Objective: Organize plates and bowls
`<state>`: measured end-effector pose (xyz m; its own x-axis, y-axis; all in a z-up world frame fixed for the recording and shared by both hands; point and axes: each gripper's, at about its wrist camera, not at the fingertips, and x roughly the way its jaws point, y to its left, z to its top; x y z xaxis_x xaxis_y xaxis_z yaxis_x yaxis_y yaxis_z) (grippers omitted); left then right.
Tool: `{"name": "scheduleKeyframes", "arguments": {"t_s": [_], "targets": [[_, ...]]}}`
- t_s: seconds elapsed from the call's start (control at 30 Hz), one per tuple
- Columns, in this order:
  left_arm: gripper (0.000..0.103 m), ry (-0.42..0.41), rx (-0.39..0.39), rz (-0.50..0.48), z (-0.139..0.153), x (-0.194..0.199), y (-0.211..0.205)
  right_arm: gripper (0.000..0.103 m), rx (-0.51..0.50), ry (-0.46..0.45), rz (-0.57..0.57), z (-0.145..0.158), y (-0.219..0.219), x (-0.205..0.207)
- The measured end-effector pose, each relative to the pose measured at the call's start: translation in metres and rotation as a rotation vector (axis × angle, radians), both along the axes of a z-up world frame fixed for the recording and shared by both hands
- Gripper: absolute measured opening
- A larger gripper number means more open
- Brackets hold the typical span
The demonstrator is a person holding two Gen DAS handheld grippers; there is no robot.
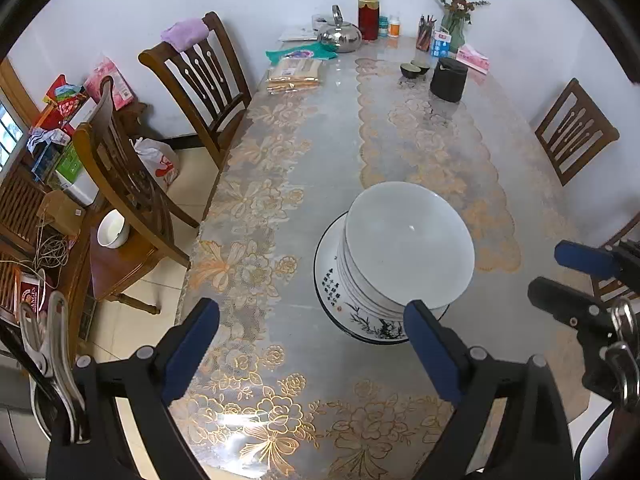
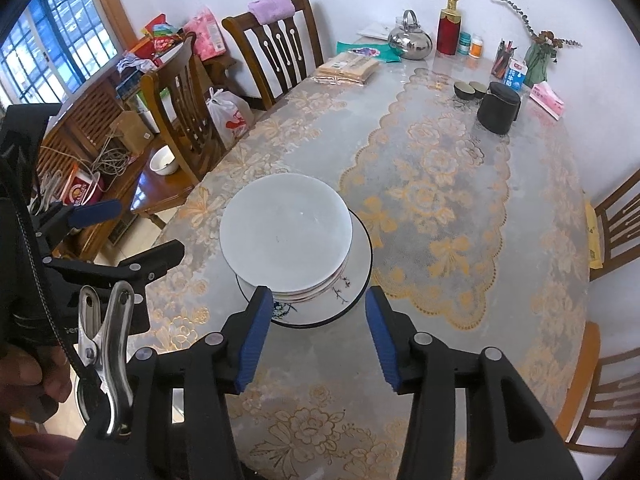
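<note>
A stack of white plates (image 1: 408,244) sits on a larger painted plate (image 1: 332,280) on the table; the stack also shows in the right wrist view (image 2: 286,232), on the painted plate (image 2: 356,280). My left gripper (image 1: 312,320) is open and empty, held just short of the stack, its right finger near the painted plate's rim. My right gripper (image 2: 316,308) is open and empty, fingertips close to the near edge of the stack. Each gripper also shows at the edge of the other's view. Two small dark bowls (image 2: 470,90) stand at the far end.
The table has a lace-pattern cloth (image 2: 440,184). At the far end stand a black canister (image 2: 498,108), kettle (image 2: 410,40), red bottle (image 2: 450,26), milk carton, vase and packets. Wooden chairs (image 1: 200,76) surround the table. A white bowl (image 1: 114,228) sits on a chair seat at left.
</note>
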<state>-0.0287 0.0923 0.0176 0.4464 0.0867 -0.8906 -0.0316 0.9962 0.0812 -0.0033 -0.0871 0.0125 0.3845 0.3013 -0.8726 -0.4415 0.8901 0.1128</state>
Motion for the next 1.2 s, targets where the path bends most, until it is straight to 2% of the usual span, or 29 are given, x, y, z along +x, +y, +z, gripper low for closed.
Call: {"name": "scheduleKeyframes", "arguments": {"t_s": [0.67,0.87,1.2], "targets": [[0.096,0.018,0.001,0.002,-0.005,0.006,0.001,0.049,0.003,0.005,0.008,-0.001,0.001,-0.002],[0.096,0.015,0.025,-0.008,-0.004,0.004,-0.004,0.049,-0.011,-0.006,0.012,-0.001,0.003,-0.003],[0.096,0.017,0.003,-0.034,-0.006,-0.001,-0.006,0.05,-0.006,-0.001,0.012,0.002,0.004,-0.004]]}}
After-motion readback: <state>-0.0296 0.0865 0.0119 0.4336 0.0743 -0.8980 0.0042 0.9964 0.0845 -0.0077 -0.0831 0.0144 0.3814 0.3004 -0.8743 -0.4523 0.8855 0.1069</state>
